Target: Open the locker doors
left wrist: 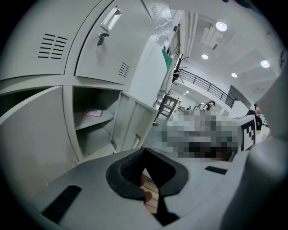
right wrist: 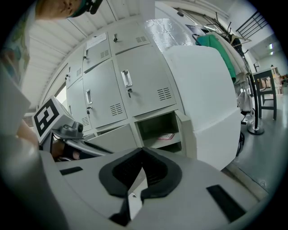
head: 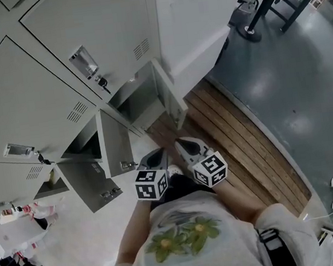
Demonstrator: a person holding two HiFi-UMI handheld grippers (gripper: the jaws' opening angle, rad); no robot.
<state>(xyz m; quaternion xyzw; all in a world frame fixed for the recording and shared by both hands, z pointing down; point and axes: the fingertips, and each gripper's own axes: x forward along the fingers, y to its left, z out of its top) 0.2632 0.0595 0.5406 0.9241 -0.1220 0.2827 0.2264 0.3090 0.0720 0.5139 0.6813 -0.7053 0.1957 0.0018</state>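
The grey lockers [head: 38, 85] fill the upper left of the head view. Three bottom-row doors stand open: one at the right [head: 171, 95], one in the middle [head: 114, 143], one at the left [head: 91, 183]. The upper doors [head: 98, 29] are closed, with keys in their locks. My left gripper [head: 153, 157] and right gripper [head: 186, 146] hover side by side in front of the open doors, touching nothing. In the left gripper view the left gripper [left wrist: 144, 150] is shut and empty, facing an open compartment [left wrist: 92, 130]. The right gripper [right wrist: 143, 150] is shut and empty too, below an open compartment [right wrist: 159, 128].
A wooden plank strip [head: 241, 144] runs along the lockers' base, with grey floor [head: 295, 94] beyond it. A white cabinet side [head: 194, 16] ends the locker row. Black furniture legs [head: 271, 0] stand at top right. A pink packet [right wrist: 166, 136] lies on the open locker's shelf.
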